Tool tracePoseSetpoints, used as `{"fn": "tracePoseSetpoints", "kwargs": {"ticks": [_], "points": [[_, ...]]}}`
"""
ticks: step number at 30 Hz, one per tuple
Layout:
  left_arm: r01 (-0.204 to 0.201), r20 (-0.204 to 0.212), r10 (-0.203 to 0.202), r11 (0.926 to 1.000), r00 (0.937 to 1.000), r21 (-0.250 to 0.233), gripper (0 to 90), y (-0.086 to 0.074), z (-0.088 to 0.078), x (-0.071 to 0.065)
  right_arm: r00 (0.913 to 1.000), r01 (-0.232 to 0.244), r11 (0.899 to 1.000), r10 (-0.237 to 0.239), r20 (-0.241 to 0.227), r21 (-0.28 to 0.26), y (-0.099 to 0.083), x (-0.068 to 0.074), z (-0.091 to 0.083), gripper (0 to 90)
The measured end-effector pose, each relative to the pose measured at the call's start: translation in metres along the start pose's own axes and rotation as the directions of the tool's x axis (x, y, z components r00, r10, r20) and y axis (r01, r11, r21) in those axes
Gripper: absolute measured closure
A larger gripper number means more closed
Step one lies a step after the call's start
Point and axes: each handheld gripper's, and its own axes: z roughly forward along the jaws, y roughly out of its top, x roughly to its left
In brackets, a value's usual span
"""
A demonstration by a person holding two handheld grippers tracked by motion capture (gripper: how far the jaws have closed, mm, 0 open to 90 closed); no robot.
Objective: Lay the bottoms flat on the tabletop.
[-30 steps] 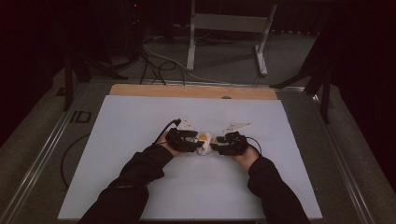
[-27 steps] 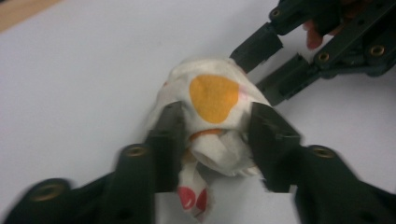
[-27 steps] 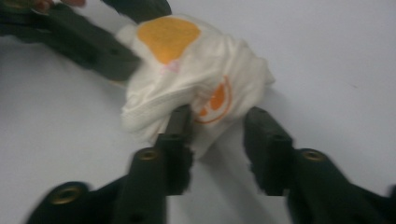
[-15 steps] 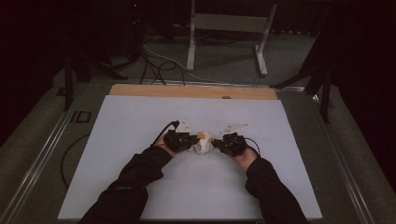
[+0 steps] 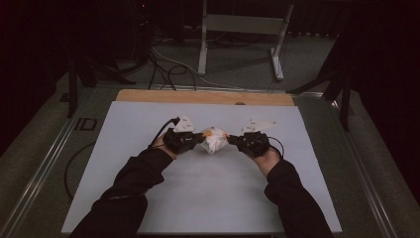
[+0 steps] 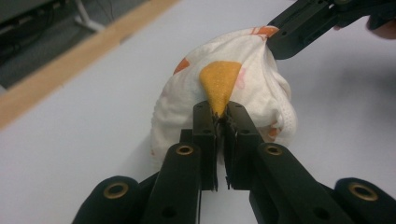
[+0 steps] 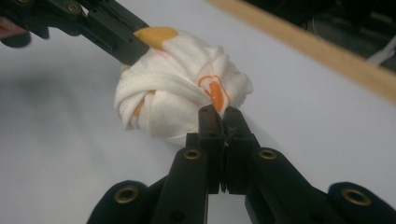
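both grippers clamp the balled cloth [image 5: 215,142] above the white table [image 5: 124,129]: left gripper [image 6: 221,114] on an orange tip, right gripper [image 7: 222,116] on a fold. thin pinches, so pulling apart could slip one out & drop it.

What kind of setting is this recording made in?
Probably a lab or recording workspace, not a home: a white sheet covers the wood-edged table, loose cables trail on the dark floor, and a metal stand is behind.

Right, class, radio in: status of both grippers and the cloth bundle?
Left gripper shut on cloth bundle. Right gripper shut on its other side. Bundle between them over the white mat. Nothing obstructing.
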Motion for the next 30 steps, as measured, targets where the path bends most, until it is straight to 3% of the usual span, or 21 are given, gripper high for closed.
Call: {"fn": "tracePoseSetpoints", "kwargs": {"ticks": [4,7,9,17,21,23,30], "points": [[-0.005,0.0,0.005,1.0,1.0,-0.002,84.9,0.002,-0.01,-0.001,0.9997,0.022,0.999,-0.022,-0.008,-0.026,0.011,0.007,-0.011,88.6],[-0.016,0.015,0.015,0.9996,0.9998,0.022,84.8,-0.006,-0.009,-0.006,0.9991,0.039,0.999,-0.039,-0.015,-0.006,0.007,0.012,-0.01,88.6],[-0.022,0.023,0.021,0.9989,0.9995,0.041,84.8,-0.014,-0.008,-0.01,0.9989,0.038,0.999,-0.037,-0.028,0.013,-0.001,0.014,-0.006,88.6],[0.026,0.098,-0.037,0.9929,0.9945,0.116,82.9,-0.055,0.012,-0.023,0.9964,0.017,0.992,-0.007,-0.085,0.121,-0.042,0.026,0.017,88.7],[0.026,0.103,-0.039,0.9914,0.9939,0.128,60.5,-0.068,0.014,-0.032,0.9969,0.008,0.988,0.005,-0.079,0.152,-0.052,0.026,0.022,88.6],[0.038,0.108,-0.053,0.9904,0.9927,0.133,58.7,-0.074,0.013,-0.036,0.9967,-0.005,0.988,0.017,-0.079,0.153,-0.053,0.024,0.021,88.7],[0.022,0.093,-0.036,0.9896,0.995,0.142,51.9,-0.078,0.021,-0.048,0.997,-0.017,0.99,0.027,-0.072,0.141,-0.051,0.024,0.021,88.6]]}}
